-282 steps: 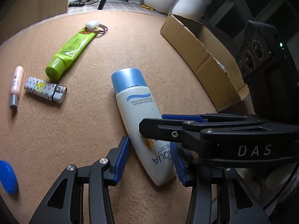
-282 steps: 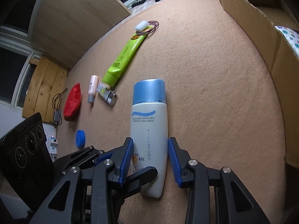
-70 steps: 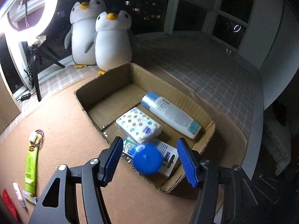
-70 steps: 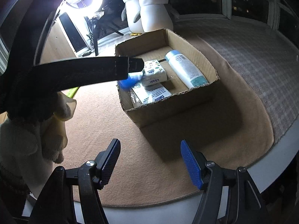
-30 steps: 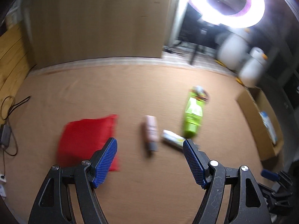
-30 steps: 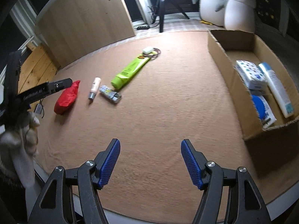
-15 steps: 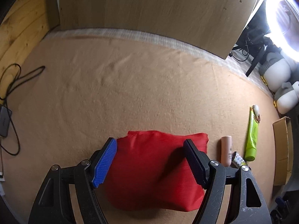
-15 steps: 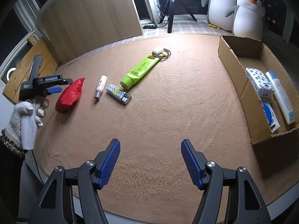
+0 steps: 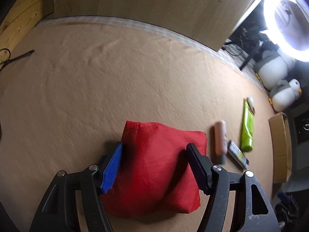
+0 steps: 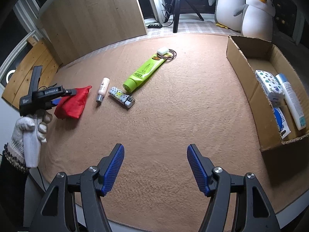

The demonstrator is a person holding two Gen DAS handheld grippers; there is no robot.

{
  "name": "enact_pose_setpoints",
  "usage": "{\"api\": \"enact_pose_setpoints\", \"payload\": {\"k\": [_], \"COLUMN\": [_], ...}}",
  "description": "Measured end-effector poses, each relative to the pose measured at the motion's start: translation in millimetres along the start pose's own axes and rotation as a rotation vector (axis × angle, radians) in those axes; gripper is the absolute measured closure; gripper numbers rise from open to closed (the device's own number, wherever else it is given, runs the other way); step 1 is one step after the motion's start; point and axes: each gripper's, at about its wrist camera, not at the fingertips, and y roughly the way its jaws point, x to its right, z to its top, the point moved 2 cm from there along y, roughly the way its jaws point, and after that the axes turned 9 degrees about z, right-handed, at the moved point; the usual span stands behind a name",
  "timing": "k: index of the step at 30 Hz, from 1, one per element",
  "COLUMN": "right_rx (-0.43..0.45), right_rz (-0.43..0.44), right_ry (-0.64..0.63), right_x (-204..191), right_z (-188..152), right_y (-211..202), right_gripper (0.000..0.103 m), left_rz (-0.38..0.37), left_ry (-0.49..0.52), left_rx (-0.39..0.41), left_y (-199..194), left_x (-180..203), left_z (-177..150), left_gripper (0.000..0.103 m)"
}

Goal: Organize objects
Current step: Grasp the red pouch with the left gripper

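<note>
A red cloth pouch [image 9: 154,164] lies on the tan mat between the fingers of my left gripper [image 9: 155,146]. The jaws are closing on it, and the right finger overlaps the pouch's top. The right wrist view shows the same left gripper [image 10: 63,96] at the pouch [image 10: 72,102], held by a gloved hand [image 10: 29,135]. My right gripper [image 10: 155,148] hovers open over bare mat with nothing between its pads. A pink tube [image 10: 103,88], a patterned lighter [image 10: 121,96] and a green tube [image 10: 144,72] lie in the middle of the mat.
A cardboard box [image 10: 241,58] at the right holds a tissue pack [image 10: 268,83], a white bottle [image 10: 291,98] and a blue disc [image 10: 278,118]. A small white case [image 10: 162,50] lies by the green tube's end. Plush penguins [image 10: 255,17], a tripod [image 10: 176,9] and a wooden board [image 10: 92,17] stand behind.
My left gripper has swung over and come down onto the red pouch, and its jaws have narrowed around it. The right gripper has stayed put.
</note>
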Motion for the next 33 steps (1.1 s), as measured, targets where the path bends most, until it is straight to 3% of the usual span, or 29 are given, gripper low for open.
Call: {"api": "enact_pose_setpoints", "payload": {"k": [11, 20, 23, 27, 33], "right_rx": [-0.022, -0.092, -0.111, -0.145, -0.202], "right_rz": [0.02, 0.096, 0.119, 0.131, 0.218], "right_ry": [-0.002, -0.015, 0.016, 0.05, 0.077], "right_x": [2, -9, -6, -3, -14], "right_z": [0, -7, -7, -4, 2], "right_y": [12, 38, 45, 57, 78], "right_gripper": [0.039, 0.039, 0.039, 0.039, 0.039], "left_rz": [-0.087, -0.162, -0.164, -0.172, -0.178], "left_ry": [-0.009, 0.076, 0.102, 0.153, 0.263], "left_rx": [-0.019, -0.058, -0.07, -0.048, -0.052], "left_y": [-12, -16, -23, -38, -46], "left_x": [49, 109, 103, 91, 89], "left_z": [-74, -114, -118, -121, -135], "left_gripper": [0.036, 0.035, 0.021, 0.021, 0.021]}}
